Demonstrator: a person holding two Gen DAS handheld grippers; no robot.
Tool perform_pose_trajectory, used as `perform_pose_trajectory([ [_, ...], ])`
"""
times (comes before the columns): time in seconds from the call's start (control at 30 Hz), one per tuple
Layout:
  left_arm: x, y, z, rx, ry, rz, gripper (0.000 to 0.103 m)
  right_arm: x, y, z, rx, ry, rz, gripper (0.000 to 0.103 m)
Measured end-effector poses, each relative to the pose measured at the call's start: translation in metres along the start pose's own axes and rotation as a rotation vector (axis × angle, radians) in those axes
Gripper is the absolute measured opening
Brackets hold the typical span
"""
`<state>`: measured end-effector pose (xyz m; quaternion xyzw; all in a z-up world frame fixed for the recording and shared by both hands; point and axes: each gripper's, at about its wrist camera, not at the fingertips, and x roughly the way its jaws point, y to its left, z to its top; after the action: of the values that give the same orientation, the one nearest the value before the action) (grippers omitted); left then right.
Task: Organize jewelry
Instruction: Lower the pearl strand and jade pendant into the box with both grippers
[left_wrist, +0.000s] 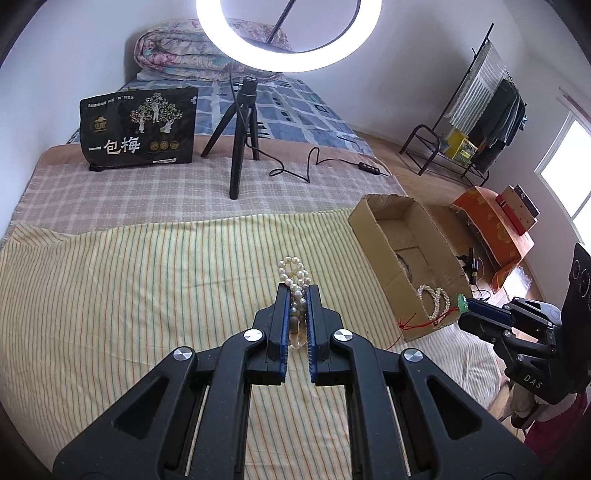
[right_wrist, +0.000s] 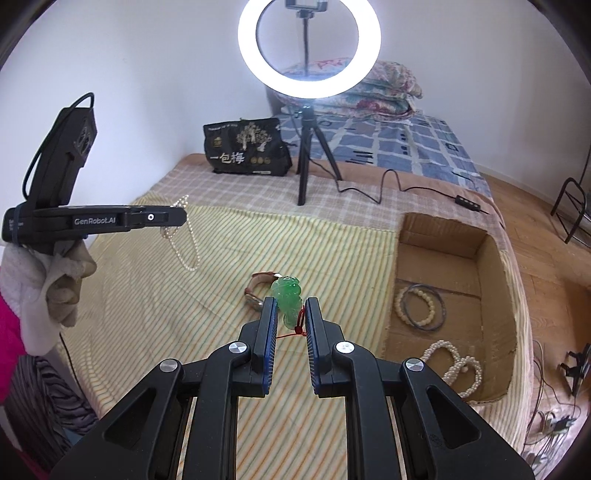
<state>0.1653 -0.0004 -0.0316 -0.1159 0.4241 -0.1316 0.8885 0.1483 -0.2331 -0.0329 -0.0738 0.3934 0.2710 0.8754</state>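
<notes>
Jewelry is split between both tongs and the box right now. The white pearl necklace (left_wrist: 294, 280) is clamped in the left tongs (left_wrist: 298, 295), its beads bunched between the blue pads and spilling out past the tips at 12 o'clock; from the right wrist view the strand (right_wrist: 184, 236) dangles in loops below those tongs (right_wrist: 177, 216), hanging over the yellow striped cloth (right_wrist: 184, 314) on the bed. The right tongs (right_wrist: 291, 306) are clenched on the green carved jade pendant (right_wrist: 286, 295), which stands up between the pads with its red cord (right_wrist: 295, 332) trailing at the base. In the left wrist view the same pendant (left_wrist: 461, 302) peeks out of the right tongs (left_wrist: 466, 309) at 3 o'clock, just at the near rim of the open brown cardboard box (left_wrist: 373, 240), red cord (left_wrist: 424, 323) draping across the box wall.

Inside that box (right_wrist: 496, 295), at 3 o'clock from the right tongs, lie a beige bead bracelet (right_wrist: 413, 306) with a thin dark bangle (right_wrist: 441, 306) around it, and nearer, a looped white pearl bracelet (right_wrist: 458, 365). On the striped cloth, just beyond the pendant at 11 o'clock, rests a brown-strapped wristwatch (right_wrist: 258, 291). Far back at 12 o'clock, a lit white ring light (right_wrist: 308, 51) stands on a black tripod (right_wrist: 306, 155), with a black printed snack bag (right_wrist: 245, 151) to its left.
</notes>
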Motion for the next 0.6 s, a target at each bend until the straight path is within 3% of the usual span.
perform_pose_trajectory([
  [0.6, 0.031, -0.087, 0.025, 0.124, -0.024, -0.083, 0.006, -0.038, -0.084, -0.017, 0.149, -0.049, -0.116, 0.013],
])
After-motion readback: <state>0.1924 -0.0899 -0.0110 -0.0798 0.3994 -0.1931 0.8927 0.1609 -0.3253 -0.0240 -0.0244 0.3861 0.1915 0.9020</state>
